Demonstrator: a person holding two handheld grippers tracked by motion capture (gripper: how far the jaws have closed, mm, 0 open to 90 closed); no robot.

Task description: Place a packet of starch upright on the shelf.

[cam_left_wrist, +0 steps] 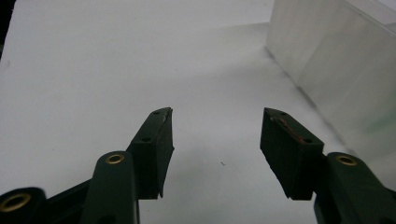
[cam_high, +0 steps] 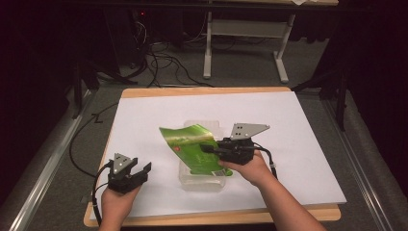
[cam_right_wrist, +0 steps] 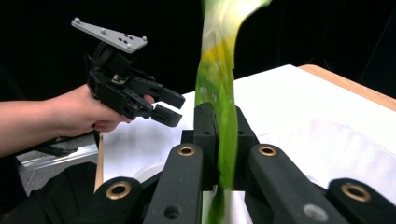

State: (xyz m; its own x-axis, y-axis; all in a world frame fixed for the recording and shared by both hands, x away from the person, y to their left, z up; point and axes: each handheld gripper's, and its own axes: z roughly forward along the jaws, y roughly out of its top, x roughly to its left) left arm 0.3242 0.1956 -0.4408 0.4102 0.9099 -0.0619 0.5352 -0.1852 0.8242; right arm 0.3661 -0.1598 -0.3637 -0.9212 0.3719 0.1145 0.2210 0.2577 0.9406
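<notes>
Over the clear container point(cam_high: 202, 180), the right hand-held gripper point(cam_high: 211, 148) is clamped on a green packet point(cam_high: 192, 144), likely lowering it in; the left hand-held gripper point(cam_high: 139, 172) waits, jaws apart.

Dark room, light falls mainly on the wooden table with white sheet cover point(cam_high: 144, 115); grey carpet floor point(cam_high: 240, 67) beyond; white metal-legged desk frame point(cam_high: 245, 29) at far centre; tangle of black cables point(cam_high: 163, 62) far left; grey metal rails point(cam_high: 43, 163) along both sides
</notes>
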